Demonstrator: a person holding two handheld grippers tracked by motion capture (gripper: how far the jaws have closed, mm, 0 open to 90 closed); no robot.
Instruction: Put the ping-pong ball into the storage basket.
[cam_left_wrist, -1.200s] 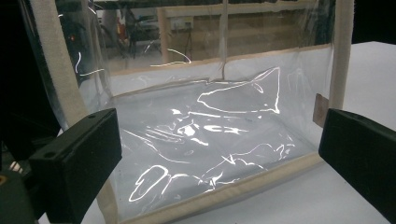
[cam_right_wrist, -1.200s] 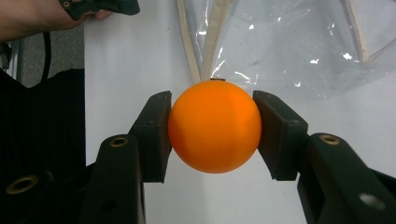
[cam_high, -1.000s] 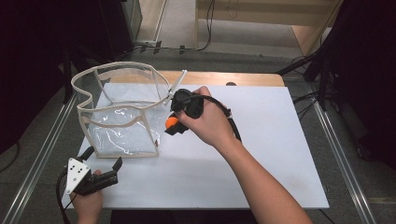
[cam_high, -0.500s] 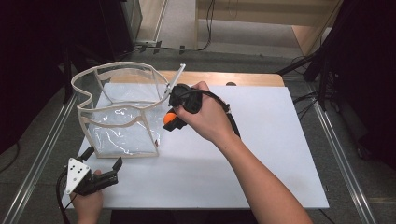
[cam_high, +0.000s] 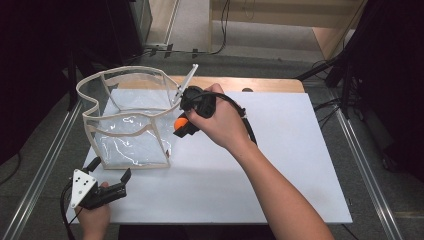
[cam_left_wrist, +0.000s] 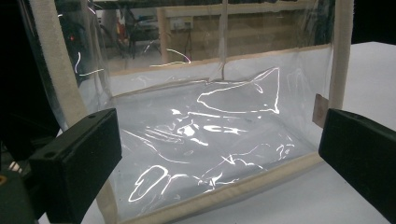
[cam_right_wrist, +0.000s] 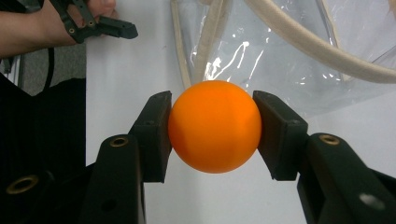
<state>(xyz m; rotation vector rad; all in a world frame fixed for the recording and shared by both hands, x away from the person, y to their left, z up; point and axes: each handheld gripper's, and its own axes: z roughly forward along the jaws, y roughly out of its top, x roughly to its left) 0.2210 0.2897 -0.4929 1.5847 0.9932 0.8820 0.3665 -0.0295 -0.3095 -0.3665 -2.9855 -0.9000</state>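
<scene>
since the earlier frames we note the right gripper (cam_high: 179, 126) has crept a little toward the far left of the desk (cam_high: 280, 165), closer to the bag's rim; the left gripper (cam_high: 107, 172) sits where it was.

item: orange ball (cam_right_wrist: 214, 126). round, smooth, plain orange. pinched between the two black pads of the right gripper, one pad on each side, both pressing on it. in the high view we see the ball (cam_high: 180, 123) just beside the right-hand wall of the bag, above the white desk surface, left of the desk's middle.

item: clear plastic bag (cam_high: 127, 122). see-through walls with cream fabric trim along the edges and rim, standing open-topped on the left half of the desk, its base reaching close to the left edge. a thin white stick-like piece (cam_high: 186, 80) rises from its far right corner (we cannot tell what it is).

item: right gripper, in the right hand (cam_high: 220, 120), the forearm crossing the desk from the near edge.

item: left gripper, in the left hand (cam_high: 92, 220) at the near left corner of the desk. jaws spread wide, nothing between them; in the left gripper view they point at the bag's near wall (cam_left_wrist: 205, 140), near it but not touching.
</scene>
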